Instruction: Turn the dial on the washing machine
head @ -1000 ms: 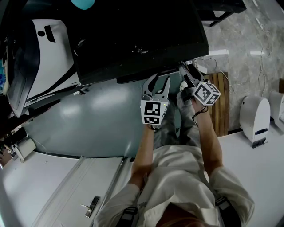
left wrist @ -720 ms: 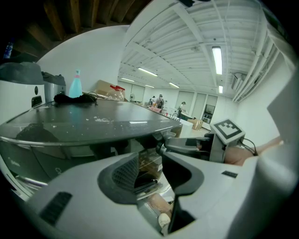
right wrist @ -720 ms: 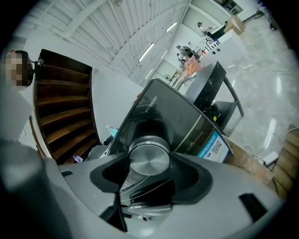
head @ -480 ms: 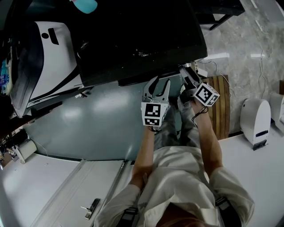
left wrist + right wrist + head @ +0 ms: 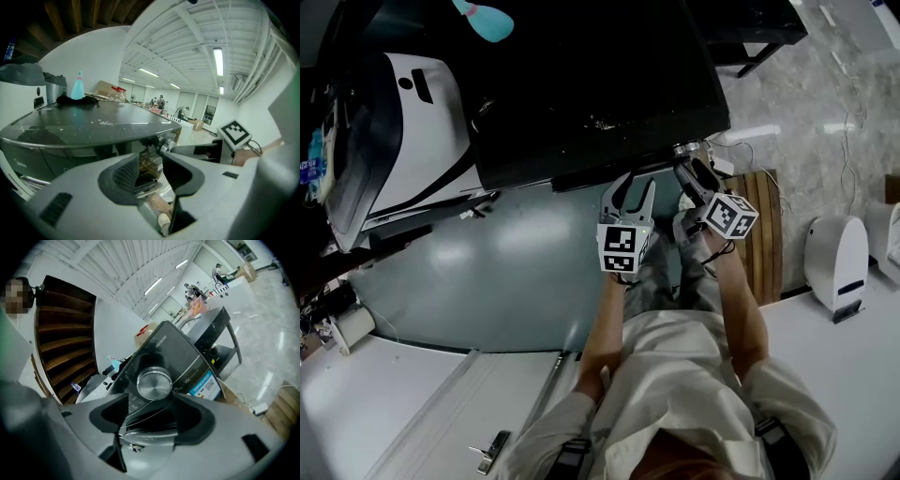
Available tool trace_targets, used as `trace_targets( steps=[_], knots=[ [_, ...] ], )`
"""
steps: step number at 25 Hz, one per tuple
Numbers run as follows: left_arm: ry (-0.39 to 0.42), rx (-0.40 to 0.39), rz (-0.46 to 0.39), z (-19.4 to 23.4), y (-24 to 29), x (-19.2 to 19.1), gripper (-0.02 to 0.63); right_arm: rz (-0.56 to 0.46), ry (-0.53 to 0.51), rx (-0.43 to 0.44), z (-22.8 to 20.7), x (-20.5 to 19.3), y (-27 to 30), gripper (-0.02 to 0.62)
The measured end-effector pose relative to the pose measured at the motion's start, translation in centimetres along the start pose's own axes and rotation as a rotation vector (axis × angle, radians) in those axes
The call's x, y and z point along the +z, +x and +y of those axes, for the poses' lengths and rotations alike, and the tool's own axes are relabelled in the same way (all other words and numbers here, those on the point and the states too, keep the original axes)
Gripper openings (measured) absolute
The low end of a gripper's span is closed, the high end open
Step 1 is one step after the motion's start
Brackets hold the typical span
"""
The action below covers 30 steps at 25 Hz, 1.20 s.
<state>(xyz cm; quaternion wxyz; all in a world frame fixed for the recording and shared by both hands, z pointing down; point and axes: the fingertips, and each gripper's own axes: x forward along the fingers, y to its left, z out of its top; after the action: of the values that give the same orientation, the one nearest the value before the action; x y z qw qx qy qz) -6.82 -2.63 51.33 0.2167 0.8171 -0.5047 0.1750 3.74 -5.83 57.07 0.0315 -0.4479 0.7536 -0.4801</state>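
Observation:
The washing machine point(image 5: 581, 84) has a dark glossy top and front panel point(image 5: 178, 357). Its round silver dial point(image 5: 153, 383) sits on that panel, at the machine's near right corner point(image 5: 682, 150). My right gripper point(image 5: 151, 406) points straight at the dial. Its jaws are opening and stand on either side of the dial without pressing on it. In the head view the right gripper point(image 5: 689, 173) reaches that corner. My left gripper point(image 5: 633, 192) hovers just left of it, open and holding nothing. The left gripper view shows the left gripper point(image 5: 151, 171) and the dial point(image 5: 166, 145) beyond it.
A teal bottle point(image 5: 487, 21) stands on the machine's top. A white appliance point(image 5: 403, 122) stands left of the machine. A wooden board point(image 5: 764, 225) and cables lie on the floor to the right, with a white device point(image 5: 834, 253) beyond. The person's legs are below the grippers.
The right gripper's cube has come slightly back toward the person, and its jaws look wider around the dial. The left gripper has hardly moved. The head view has shifted a little.

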Motion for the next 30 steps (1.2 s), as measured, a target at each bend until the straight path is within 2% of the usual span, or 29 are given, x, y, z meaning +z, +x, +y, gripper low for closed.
trace_targets(
  steps=[7, 12, 15, 18, 30],
  knots=[
    [-0.001, -0.006, -0.016, 0.3, -1.3, 0.8, 0.163, 0.055, -0.254, 0.0, 3.6, 0.6, -1.5, 0.293],
    [0.007, -0.016, -0.052, 0.4, -2.3, 2.5, 0.163, 0.056, -0.468, -0.039, 6.2, 2.3, -2.9, 0.256],
    [0.021, -0.022, -0.066, 0.4, -3.2, 3.2, 0.163, 0.061, -0.553, -0.057, 7.5, 2.8, -3.8, 0.253],
    [0.033, -0.035, -0.072, 0.3, -4.2, 3.8, 0.163, 0.064, -0.598, -0.073, 8.6, 2.8, -4.9, 0.249],
    [0.045, -0.083, -0.06, -1.3, -6.5, 2.8, 0.163, 0.047, -0.657, -0.133, 10.4, 2.2, -7.9, 0.229]
  ],
)
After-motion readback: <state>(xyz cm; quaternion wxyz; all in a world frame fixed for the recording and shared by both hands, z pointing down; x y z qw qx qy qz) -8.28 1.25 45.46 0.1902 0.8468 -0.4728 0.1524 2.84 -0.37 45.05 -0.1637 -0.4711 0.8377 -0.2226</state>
